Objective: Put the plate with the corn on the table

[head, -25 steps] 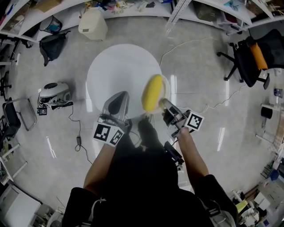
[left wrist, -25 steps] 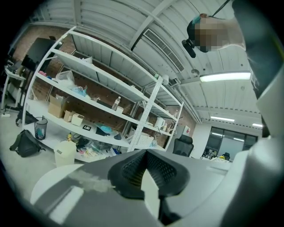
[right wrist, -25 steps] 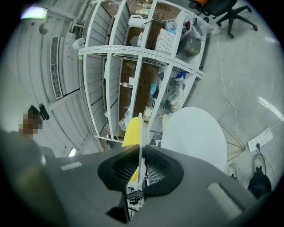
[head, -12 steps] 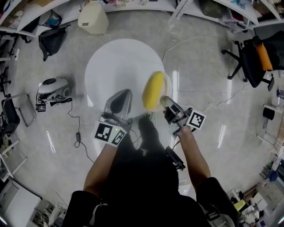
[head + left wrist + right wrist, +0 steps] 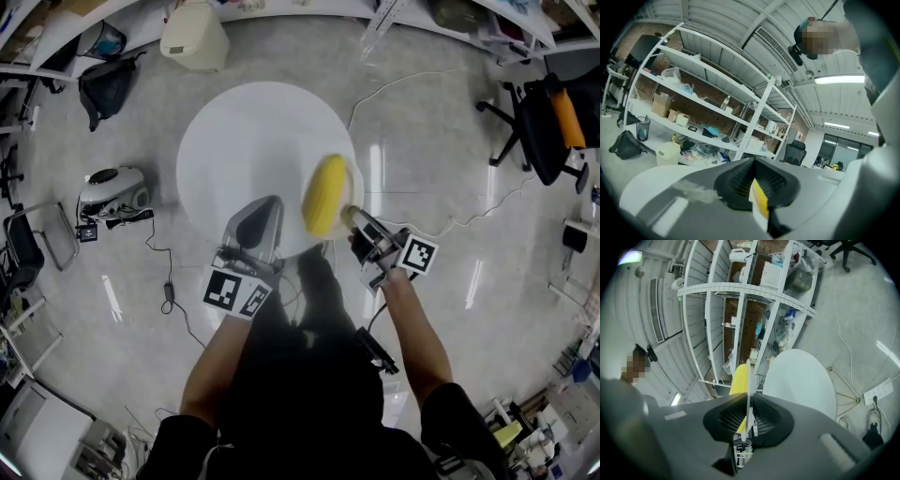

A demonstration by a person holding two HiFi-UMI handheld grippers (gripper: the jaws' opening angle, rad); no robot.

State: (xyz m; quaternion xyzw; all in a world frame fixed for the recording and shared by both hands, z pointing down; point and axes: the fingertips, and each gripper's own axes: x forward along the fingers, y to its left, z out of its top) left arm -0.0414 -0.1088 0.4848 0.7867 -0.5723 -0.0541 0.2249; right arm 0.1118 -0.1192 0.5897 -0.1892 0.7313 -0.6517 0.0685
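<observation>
Right gripper [image 5: 350, 218] clamped on the near rim of the plate [image 5: 353, 184], which carries the corn [image 5: 323, 195] over the near right edge of the round white table [image 5: 239, 141]; whether the plate touches the top cannot be told. Left gripper [image 5: 265, 206] hangs just beside it with jaws together, a small white-and-yellow sliver at their seam that cannot be identified. Setting down well likely means keeping the plate flat so the corn does not roll, carrying it further in from the edge so the whole base has support, lowering gently, and parting the jaws only once the plate rests on the table
</observation>
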